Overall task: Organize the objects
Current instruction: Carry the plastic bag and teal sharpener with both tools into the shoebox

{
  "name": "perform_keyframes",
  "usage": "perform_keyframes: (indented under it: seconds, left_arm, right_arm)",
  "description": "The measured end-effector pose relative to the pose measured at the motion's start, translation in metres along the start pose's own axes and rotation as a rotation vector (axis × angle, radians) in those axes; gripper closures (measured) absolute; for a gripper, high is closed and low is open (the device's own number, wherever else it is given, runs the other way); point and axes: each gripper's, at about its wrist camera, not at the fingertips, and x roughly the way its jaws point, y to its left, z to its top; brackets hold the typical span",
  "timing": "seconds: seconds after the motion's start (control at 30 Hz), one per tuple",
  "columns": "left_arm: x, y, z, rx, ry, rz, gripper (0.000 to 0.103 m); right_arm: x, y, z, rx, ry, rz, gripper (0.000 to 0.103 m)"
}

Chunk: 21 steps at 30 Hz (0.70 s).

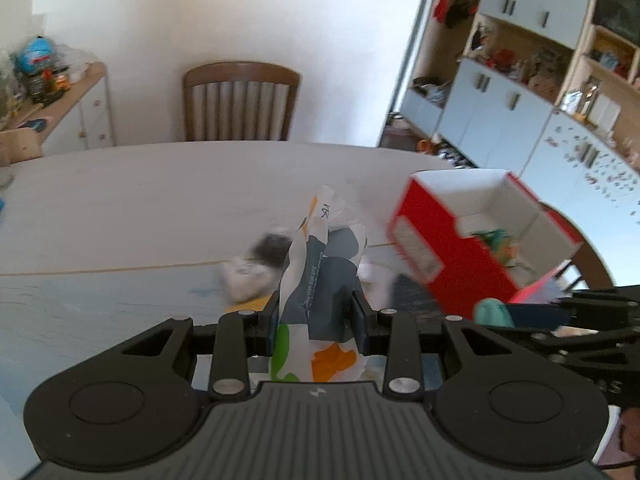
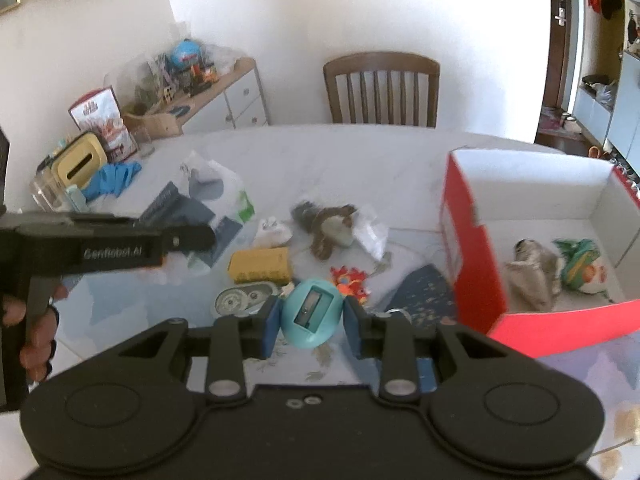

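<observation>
L claw (image 1: pixel 316 312) was clamped on a crumpled printed wrapper (image 1: pixel 316 272), held above the bench (image 1: pixel 120 208). R claw (image 2: pixel 311 314) gripped a teal egg-shaped sharpener (image 2: pixel 312 312) over the bench clutter, just left of the red box (image 2: pixel 472 276) w/ toys inside.

Your left gripper (image 1: pixel 316 312) was matte black, with a ribbed grey top plate bearing a small white emblem, two round recessed discs at the sides, and silver screw heads on its linkage arms. Your right gripper (image 2: pixel 310 318) matched it, though its fingers (image 2: pixel 270 322) carried blue pads. Seen from the right wrist camera, the left unit's side showed pale "Genrobot.AI" lettering, and your bare-skinned hand (image 2: pixel 36 332) gripped its black handle.
</observation>
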Motion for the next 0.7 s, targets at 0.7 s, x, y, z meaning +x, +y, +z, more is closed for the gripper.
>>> perform_keyframes:
  seconds: [0.7]
  left_arm:
    - [0.042,-0.147,0.033,0.020,0.023,-0.140,0.070]
  right_arm:
    - [-0.060,-0.127,0.011,0.020,-0.062,-0.086,0.071]
